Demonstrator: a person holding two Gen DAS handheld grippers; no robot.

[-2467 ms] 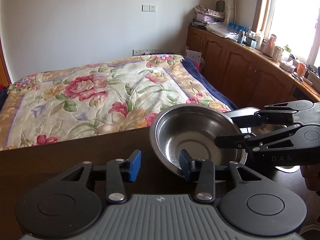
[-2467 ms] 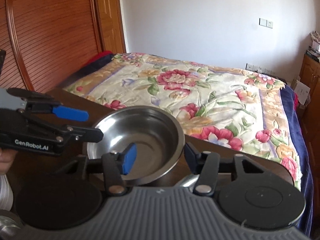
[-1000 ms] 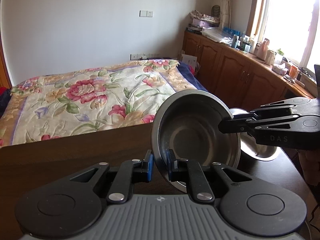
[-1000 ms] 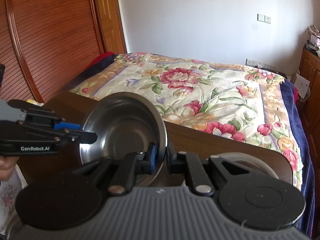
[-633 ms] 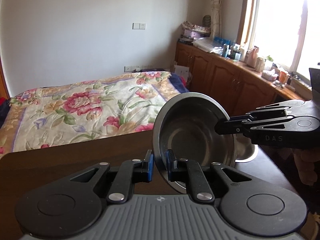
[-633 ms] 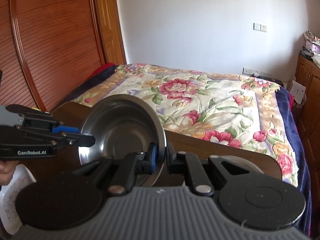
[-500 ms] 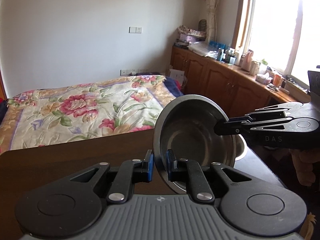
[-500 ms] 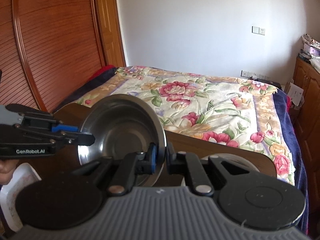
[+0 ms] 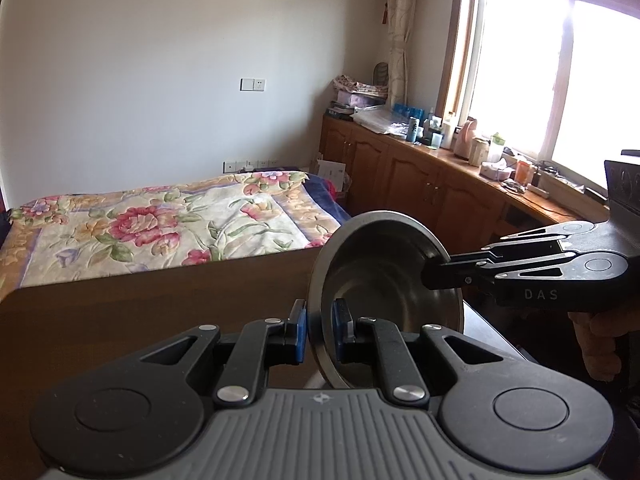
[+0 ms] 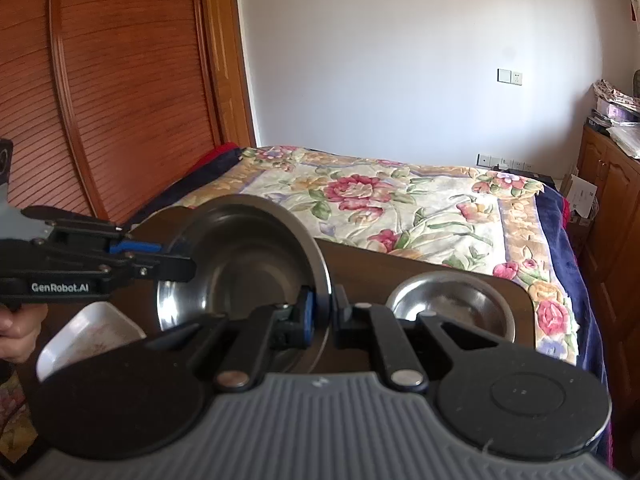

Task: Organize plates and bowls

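Right wrist view: steel bowl [image 10: 248,276] tilted clear above the dark table [image 10: 400,272], right gripper [image 10: 322,318] pinched tight on its right rim, left gripper [image 10: 176,260] clamped on its left rim, second bowl [image 10: 452,304] resting far right, white dish [image 10: 88,332] near left.

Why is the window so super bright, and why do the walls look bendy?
In the left wrist view, sunlight washes out the window, so nothing outside shows; the metal bowl looks dark inside. In the right wrist view, the fisheye lens bows the wooden door, and the second bowl shows pale glare.
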